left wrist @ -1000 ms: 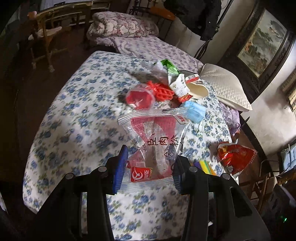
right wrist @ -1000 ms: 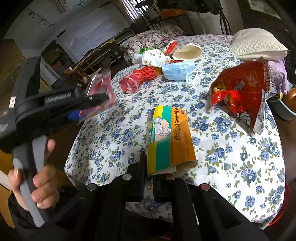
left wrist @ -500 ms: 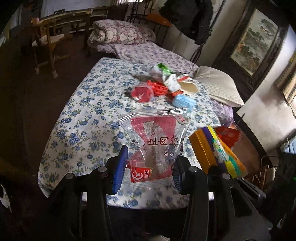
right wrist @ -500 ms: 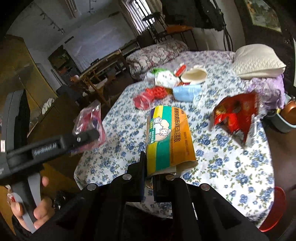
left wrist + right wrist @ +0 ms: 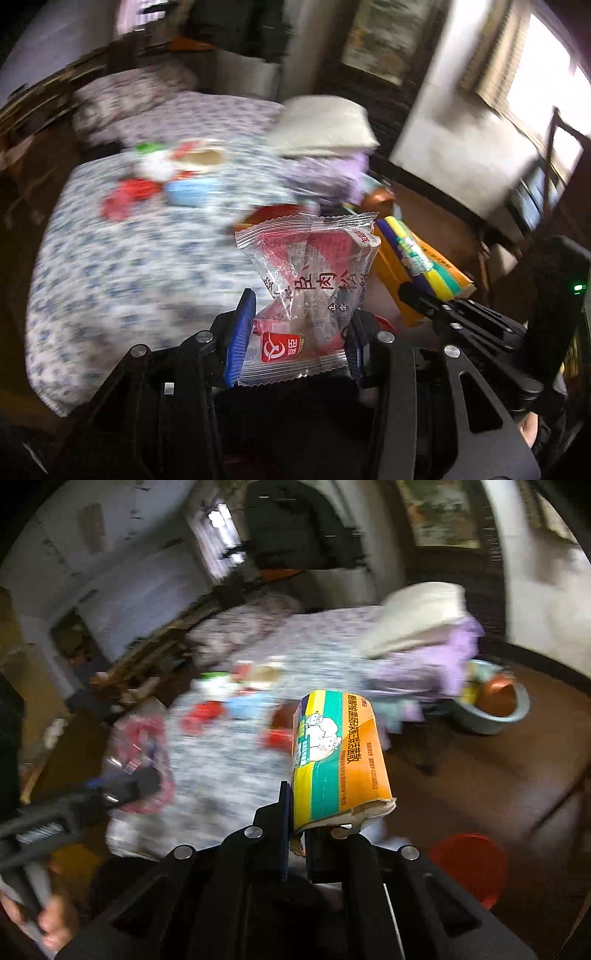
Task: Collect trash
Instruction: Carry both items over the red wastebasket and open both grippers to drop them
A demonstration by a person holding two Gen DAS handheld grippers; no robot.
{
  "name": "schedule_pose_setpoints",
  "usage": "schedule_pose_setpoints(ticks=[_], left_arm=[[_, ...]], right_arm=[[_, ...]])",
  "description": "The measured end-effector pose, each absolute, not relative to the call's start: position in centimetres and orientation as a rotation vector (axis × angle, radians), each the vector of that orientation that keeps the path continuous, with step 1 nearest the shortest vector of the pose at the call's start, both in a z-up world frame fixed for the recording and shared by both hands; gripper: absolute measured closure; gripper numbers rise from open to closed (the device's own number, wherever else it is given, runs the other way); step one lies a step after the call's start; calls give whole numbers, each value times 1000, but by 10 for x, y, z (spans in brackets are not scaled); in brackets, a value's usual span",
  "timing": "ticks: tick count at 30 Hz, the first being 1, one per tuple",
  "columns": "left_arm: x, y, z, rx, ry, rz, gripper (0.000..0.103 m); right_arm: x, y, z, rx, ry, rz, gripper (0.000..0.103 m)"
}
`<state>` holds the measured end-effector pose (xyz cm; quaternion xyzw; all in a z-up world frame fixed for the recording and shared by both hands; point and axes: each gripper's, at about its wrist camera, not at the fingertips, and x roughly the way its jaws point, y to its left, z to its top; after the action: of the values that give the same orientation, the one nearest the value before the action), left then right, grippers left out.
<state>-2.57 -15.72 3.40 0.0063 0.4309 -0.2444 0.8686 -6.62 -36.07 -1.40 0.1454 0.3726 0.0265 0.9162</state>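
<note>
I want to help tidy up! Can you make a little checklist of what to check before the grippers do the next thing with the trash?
1. Left gripper holds the clear snack wrapper: ok, pinched between both blue pads.
2. Right gripper holds the orange and green packet: ok, clamped at its bottom edge.
3. Both pieces lifted off the floral tablecloth: ok.
4. Bin to drop them in: cannot tell. A red round thing shows on the floor, too blurred to name.
5. Table trash all collected: not ok. The blue face mask and red pieces remain.
6. Picture sharp enough for aiming: not ok, the background is smeared.
</note>
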Motion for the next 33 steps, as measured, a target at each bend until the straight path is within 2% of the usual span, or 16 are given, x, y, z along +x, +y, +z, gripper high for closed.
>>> schedule_pose_setpoints(ticks=[6, 13, 21, 28, 31, 32, 33], left_arm=[[-33, -292, -10, 140, 994, -625, 59], [-18, -410, -117, 149, 1205, -680, 58], [1, -440, -246, 333, 1408, -606, 58], [36, -429, -280, 283, 1484, -550, 58], [41, -431, -284, 275, 1487, -550, 58], [42, -432, -285, 279, 1483, -554, 58], [44, -434, -286, 285, 1481, -556, 58]], right_arm=[[-119, -471, -73, 399, 838, -182, 96], [-145, -543, -169, 614, 947, -297, 96], [-107, -545, -272, 752, 1122, -281, 96], [-78, -543, -308, 766, 1192, -280, 95], [-71, -545, -314, 760, 1195, -289, 90], [-71, -546, -316, 756, 1198, -292, 75], [-70, -548, -318, 753, 1196, -300, 66]])
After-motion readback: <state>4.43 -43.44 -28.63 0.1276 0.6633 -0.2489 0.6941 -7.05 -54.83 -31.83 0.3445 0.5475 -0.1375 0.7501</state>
